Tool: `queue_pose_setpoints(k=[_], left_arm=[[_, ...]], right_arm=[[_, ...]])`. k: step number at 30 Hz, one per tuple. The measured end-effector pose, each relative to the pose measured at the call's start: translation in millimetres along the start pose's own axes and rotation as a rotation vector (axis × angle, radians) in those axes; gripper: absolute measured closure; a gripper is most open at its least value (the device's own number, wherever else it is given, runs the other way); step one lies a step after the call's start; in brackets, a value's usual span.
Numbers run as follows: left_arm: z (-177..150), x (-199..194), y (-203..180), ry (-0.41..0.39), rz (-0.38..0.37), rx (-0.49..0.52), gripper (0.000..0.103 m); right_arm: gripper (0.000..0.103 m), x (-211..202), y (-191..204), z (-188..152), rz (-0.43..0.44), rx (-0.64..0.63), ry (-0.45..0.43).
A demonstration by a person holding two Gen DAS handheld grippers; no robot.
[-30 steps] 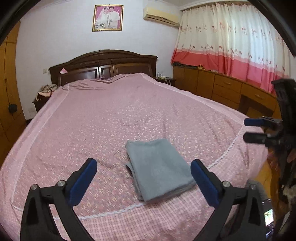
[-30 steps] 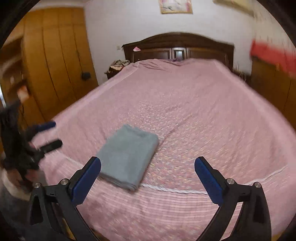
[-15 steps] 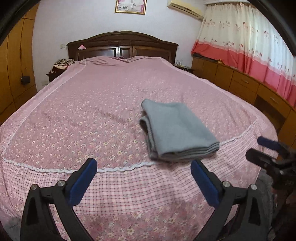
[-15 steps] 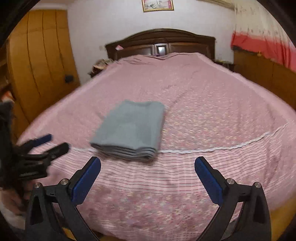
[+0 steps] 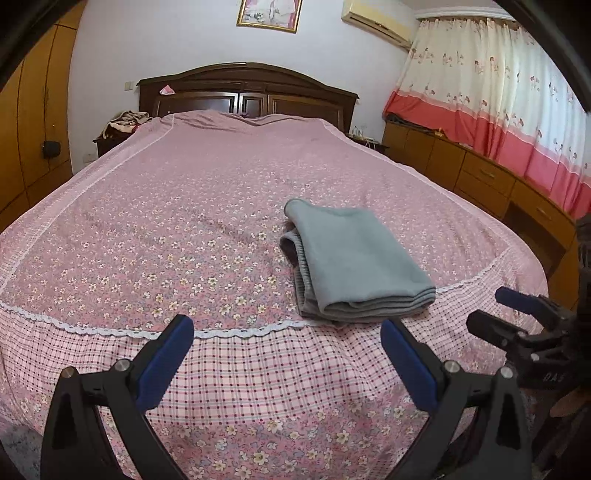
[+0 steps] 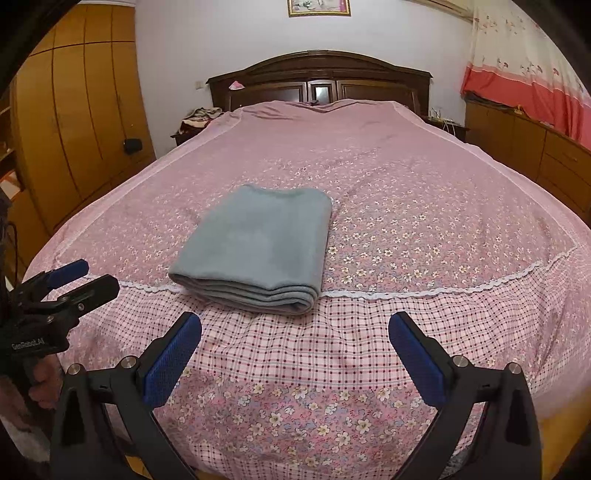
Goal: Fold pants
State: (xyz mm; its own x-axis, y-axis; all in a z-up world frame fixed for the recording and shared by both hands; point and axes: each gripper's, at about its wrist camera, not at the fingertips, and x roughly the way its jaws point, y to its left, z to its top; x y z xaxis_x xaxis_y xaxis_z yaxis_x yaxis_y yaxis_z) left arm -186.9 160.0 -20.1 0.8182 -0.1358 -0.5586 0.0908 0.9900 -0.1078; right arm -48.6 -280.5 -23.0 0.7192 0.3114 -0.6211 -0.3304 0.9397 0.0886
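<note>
The gray pants (image 5: 354,258) are seen folded into a neat, thick stack of layers on the pink flowered bedspread (image 5: 166,229), close to the foot edge of the bed. The front fold of the stack is laid right at the white lace strip (image 5: 229,333) that is sewn across the bedspread, and the stack is reached over that strip a little in the right wrist view (image 6: 258,240). The stretchy waistband is seen at the stack's left side in the left wrist view. The left gripper (image 5: 287,363) is held in the air in front of the foot edge, with its blue pads spread wide and nothing held between them. The right gripper (image 6: 294,360) is held the same way beside it, wide open and empty. Neither gripper is touching the pants. Each gripper is also seen from the side by the other camera, the right one (image 5: 517,314) low at the right and the left one (image 6: 70,284) low at the left. A dark wooden headboard (image 6: 319,79) is seen at the far end of the bed, and a framed picture (image 5: 269,14) is hung on the wall above it.
</note>
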Motion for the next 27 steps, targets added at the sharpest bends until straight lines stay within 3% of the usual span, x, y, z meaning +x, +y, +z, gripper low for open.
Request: queue_pose_setpoints(k=[27], left_arm=[[-3.9, 3.7, -9.2, 0.014, -0.016, 0.012, 0.0]], right_arm=[[0.0, 5.0, -2.6, -9.1, 0.025, 0.034, 0.037]])
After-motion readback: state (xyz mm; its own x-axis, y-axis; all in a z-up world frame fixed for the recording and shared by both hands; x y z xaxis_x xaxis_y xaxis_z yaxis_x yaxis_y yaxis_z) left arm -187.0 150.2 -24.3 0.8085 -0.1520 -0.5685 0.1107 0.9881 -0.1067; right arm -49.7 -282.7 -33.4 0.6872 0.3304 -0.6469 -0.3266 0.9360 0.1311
